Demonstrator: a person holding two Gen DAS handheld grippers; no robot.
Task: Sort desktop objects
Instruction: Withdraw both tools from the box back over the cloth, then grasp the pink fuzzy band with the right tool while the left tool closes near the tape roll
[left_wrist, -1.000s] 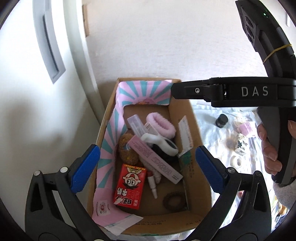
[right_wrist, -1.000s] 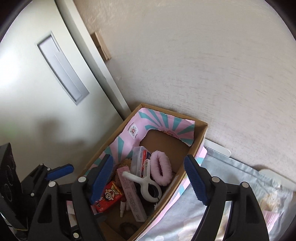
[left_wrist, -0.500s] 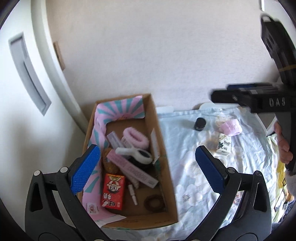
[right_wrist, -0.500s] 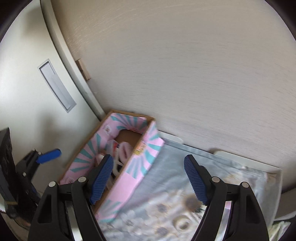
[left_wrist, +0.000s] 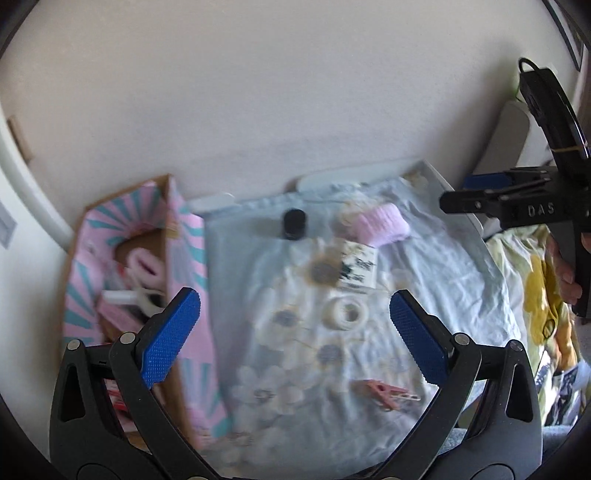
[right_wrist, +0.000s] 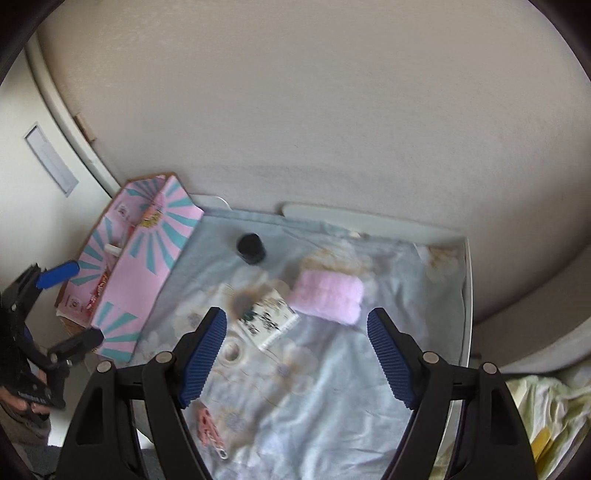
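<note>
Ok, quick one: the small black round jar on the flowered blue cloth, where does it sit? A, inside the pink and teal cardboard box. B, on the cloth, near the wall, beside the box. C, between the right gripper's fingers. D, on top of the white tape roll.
B: the small black round jar stands on the flowered blue cloth, outside the pink and teal cardboard box, clear of both grippers.

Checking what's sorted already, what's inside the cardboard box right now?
Inside the cardboard box: a fluffy pink ring, a white clip and a pink carton. The near wall and left gripper hide the rest.
</note>
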